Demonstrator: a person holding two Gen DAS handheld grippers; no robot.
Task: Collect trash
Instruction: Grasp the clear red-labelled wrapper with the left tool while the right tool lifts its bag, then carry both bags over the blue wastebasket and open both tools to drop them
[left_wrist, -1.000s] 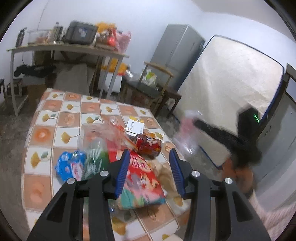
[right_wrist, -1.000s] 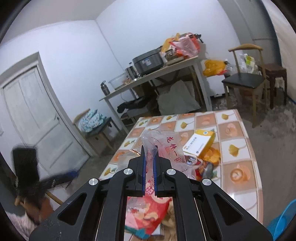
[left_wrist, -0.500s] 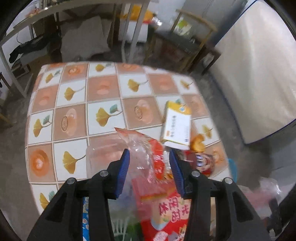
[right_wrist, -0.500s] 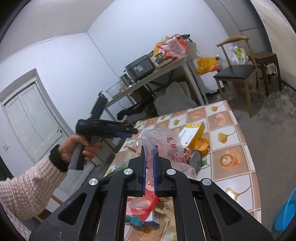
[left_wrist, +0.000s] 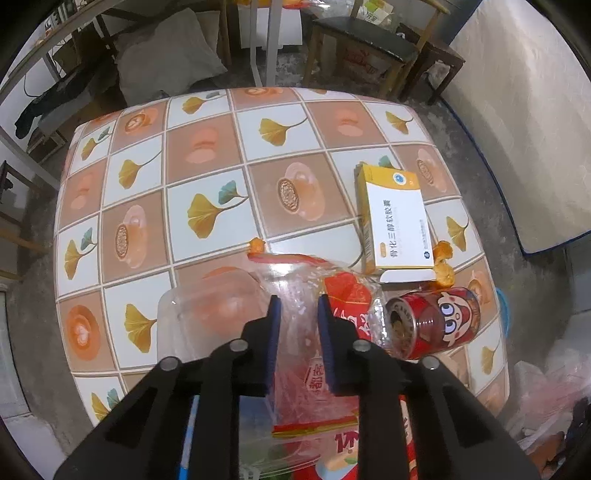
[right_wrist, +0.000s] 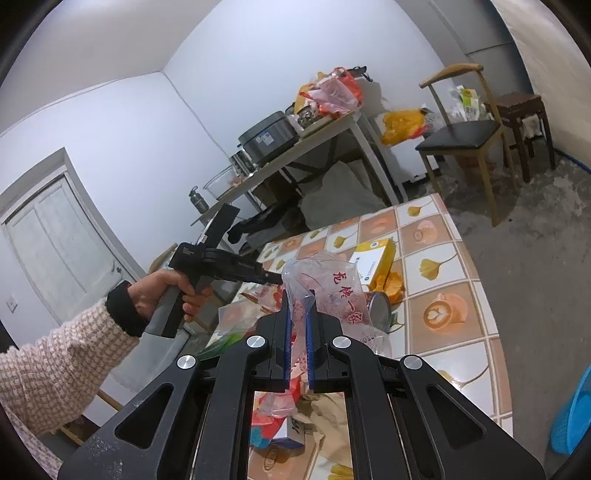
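Observation:
A clear plastic bag (right_wrist: 332, 284) with red print stands over the trash pile on the tiled table (left_wrist: 184, 147). My right gripper (right_wrist: 298, 308) is shut on the bag's near edge. My left gripper (left_wrist: 298, 301) points steeply down at the bag (left_wrist: 291, 273), and its jaws are closing with a gap still showing and the bag's film between them. In the right wrist view a hand (right_wrist: 159, 291) holds the left gripper (right_wrist: 275, 277) at the bag's left rim. Under the bag lie a red can (left_wrist: 432, 321), a red snack packet (left_wrist: 347, 295) and a clear plastic container (left_wrist: 207, 314).
A yellow and white box (left_wrist: 397, 221) and orange peel (left_wrist: 443, 266) lie right of the bag. A chair (right_wrist: 461, 136) and a cluttered side table (right_wrist: 332, 129) stand beyond the tiled table. A mattress (left_wrist: 517, 110) leans at the right. A blue basin (right_wrist: 572, 417) sits on the floor.
The left gripper swung from the near side over the table, tipped down onto the bag's rim, and its jaws narrowed. The right gripper kept its hold on the bag and shifted slightly.

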